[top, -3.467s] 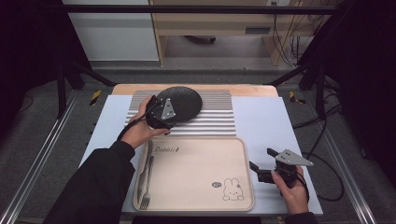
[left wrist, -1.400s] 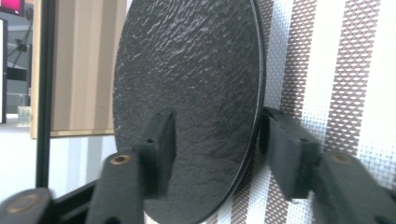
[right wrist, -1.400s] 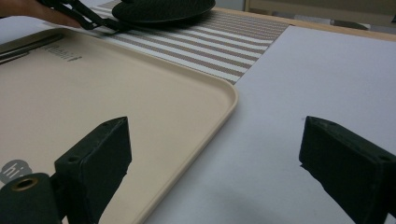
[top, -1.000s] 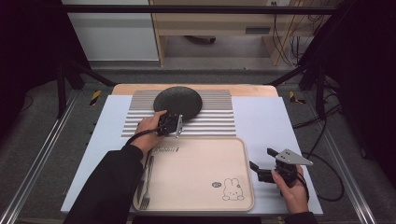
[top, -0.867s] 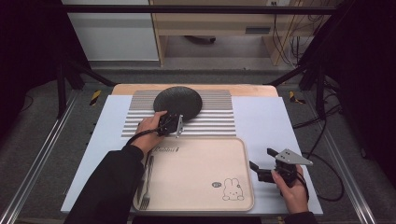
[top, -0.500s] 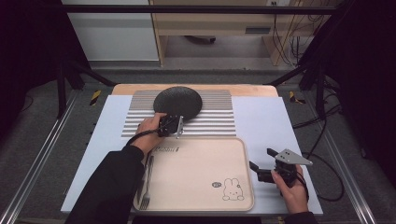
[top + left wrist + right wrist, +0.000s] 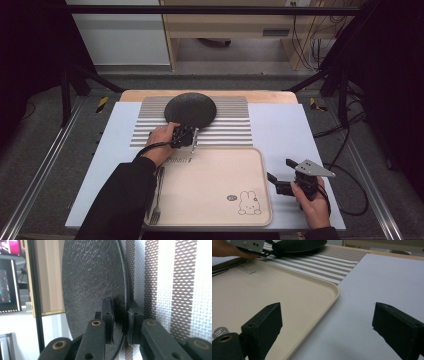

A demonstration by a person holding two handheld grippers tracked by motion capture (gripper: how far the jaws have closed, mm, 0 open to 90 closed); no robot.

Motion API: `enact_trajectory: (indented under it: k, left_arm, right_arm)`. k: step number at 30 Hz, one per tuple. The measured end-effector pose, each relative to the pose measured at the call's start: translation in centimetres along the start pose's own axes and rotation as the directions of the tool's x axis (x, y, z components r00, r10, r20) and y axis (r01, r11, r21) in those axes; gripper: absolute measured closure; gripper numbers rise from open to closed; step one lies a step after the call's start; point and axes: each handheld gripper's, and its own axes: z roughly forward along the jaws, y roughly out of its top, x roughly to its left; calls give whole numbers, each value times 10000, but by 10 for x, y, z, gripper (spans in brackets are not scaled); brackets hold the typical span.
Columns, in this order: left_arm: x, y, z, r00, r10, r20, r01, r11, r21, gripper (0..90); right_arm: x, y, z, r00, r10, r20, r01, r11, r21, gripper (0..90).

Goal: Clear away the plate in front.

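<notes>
In the high view, the left gripper point(image 7: 189, 138) sits at the near edge of the black plate point(image 7: 190, 109), which lies on the striped mat point(image 7: 227, 127) behind the beige tray point(image 7: 215, 185); the right gripper point(image 7: 287, 176) waits open beside the tray.

In the left gripper view, the jaws have just been closing and now pinch the plate's rim point(image 7: 124, 315). A firm bite before lifting would stop it tipping.

In the right gripper view, its jaws stand wide apart, holding nothing.

high view looks down over the table; both close tongs views share the black plate point(image 7: 92, 282).
</notes>
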Motion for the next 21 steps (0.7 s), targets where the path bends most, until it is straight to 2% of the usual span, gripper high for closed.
enact_trajectory:
  k: [3, 6, 8, 12, 21]
  left_arm:
    - [1, 1, -2, 9995, -46, -322, 39, 9998, -199, 821]
    - [8, 5, -7, 9965, -391, -738, 360, 9984, -429, 860]
    - [11, 7, -7, 9956, -663, -655, 630, 9967, -516, 869]
    - [10, 10, -6, 9961, -540, -698, 505, 9974, -517, 871]
    - [14, 15, -12, 9961, -650, -596, 608, 9958, -689, 873]
  right_arm:
    - [0, 0, 0, 10000, 47, -2, -47, 10000, -29, 95]
    - [-1, 0, 0, 10000, 49, -15, -49, 10000, -39, 95]
    - [-1, 0, 0, 10000, 51, -14, -52, 10000, -42, 95]
    - [-1, 0, 0, 10000, 58, -17, -58, 10000, -74, 95]
    - [-2, 0, -1, 10000, 67, -10, -67, 9999, -102, 95]
